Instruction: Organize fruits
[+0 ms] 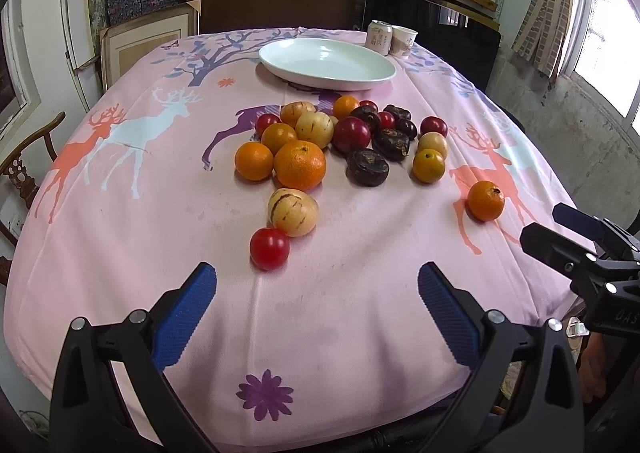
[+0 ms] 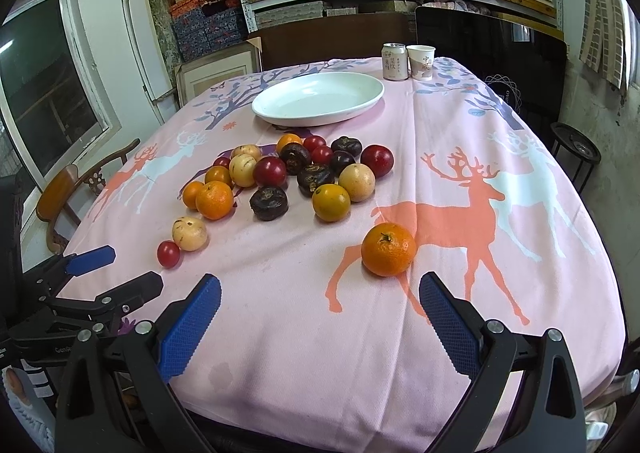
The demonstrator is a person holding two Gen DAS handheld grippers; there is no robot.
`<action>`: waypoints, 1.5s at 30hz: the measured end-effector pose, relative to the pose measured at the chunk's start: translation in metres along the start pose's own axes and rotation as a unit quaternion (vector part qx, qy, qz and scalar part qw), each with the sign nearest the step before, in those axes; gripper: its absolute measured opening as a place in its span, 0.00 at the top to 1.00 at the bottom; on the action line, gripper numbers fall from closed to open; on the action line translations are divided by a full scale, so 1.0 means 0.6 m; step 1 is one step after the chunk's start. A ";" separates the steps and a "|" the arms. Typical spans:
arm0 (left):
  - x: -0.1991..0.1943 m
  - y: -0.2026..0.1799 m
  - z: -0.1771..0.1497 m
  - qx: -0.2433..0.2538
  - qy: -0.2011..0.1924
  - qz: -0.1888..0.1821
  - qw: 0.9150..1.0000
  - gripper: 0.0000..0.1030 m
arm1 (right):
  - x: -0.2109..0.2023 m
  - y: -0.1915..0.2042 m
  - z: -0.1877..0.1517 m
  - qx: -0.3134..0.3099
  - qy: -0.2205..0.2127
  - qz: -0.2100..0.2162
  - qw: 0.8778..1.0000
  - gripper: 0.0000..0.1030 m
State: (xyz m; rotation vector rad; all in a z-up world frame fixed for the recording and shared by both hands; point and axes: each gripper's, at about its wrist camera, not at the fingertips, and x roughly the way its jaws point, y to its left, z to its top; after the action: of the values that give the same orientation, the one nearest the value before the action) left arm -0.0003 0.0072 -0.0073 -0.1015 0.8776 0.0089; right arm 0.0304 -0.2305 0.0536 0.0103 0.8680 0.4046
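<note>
Ahead, at the far edge of my pink deer-printed tablecloth (image 1: 120, 253), a pale drink can (image 1: 379, 36) and a white paper cup (image 1: 403, 40) stand just beside the empty white oval plate (image 1: 326, 63). Between plate and me lies the heap of fruit (image 1: 332, 137): orange mandarins, red plums, yellow speckled melons and dark, wrinkled round ones, touching. One lone orange mandarin (image 2: 388, 255) sits apart near my right gripper (image 2: 320, 321); a small red plum (image 1: 269, 248) lies nearest my left gripper (image 1: 318, 313). Bare cloth spreads before both. Both jaws stand wide, holding nothing.
</note>
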 end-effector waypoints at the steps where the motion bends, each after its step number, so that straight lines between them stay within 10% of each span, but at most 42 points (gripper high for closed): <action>1: 0.000 0.001 0.000 0.000 -0.001 0.001 1.000 0.04 | 0.000 0.000 0.000 0.000 0.000 0.000 1.000 0.03; 45: 0.015 -0.001 -0.010 0.009 0.013 0.017 1.000 0.04 | 0.005 0.004 -0.003 0.006 0.000 0.008 1.000 0.03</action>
State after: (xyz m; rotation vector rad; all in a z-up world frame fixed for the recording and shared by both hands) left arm 0.0007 0.0058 -0.0179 -0.0695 0.9050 0.0303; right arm 0.0300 -0.2273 0.0510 0.0287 0.8716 0.4149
